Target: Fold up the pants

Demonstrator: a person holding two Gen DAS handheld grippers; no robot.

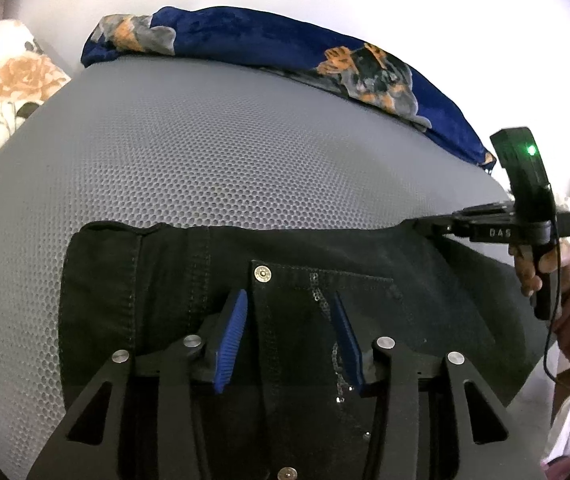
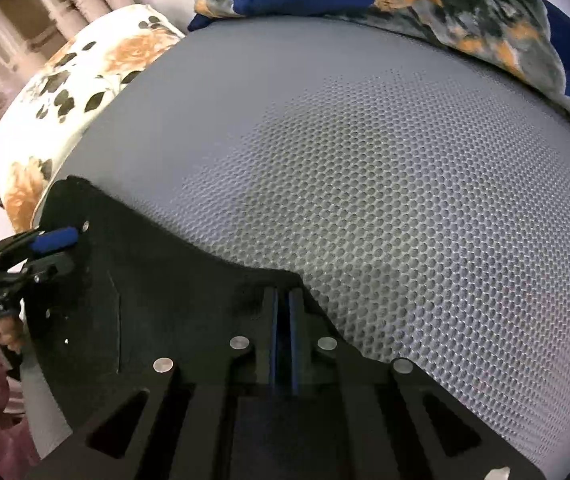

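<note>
Left wrist view: grey honeycomb mattress [image 1: 245, 152] filling most of the frame, blue printed blanket [image 1: 285, 44] bunched along the far edge from 11 to 2 o'clock, floral pillow [image 1: 1, 92] off at 9 o'clock. Black pants [image 1: 305, 264] spread flat across the near half, waistband side toward 9 o'clock, rivet [image 1: 263, 273] and sequinned pocket dead centre. Left gripper [image 1: 291, 336] low over the pocket, blue pads [image 1: 231, 344] spread wide, nothing pinched between them. Right gripper [image 1: 429, 226] reaching in from 3 o'clock, level with the far pants edge, hand [image 1: 533, 268] wrapped on the handle, pink sleeve behind. Right wrist view: right gripper [image 2: 283, 300] at 6 o'clock, fingers nearly together, clamped on the pants [image 2: 157, 272] edge, cloth peaked up there. Left gripper [image 2: 55, 240] at 9 o'clock over the fabric.
</note>
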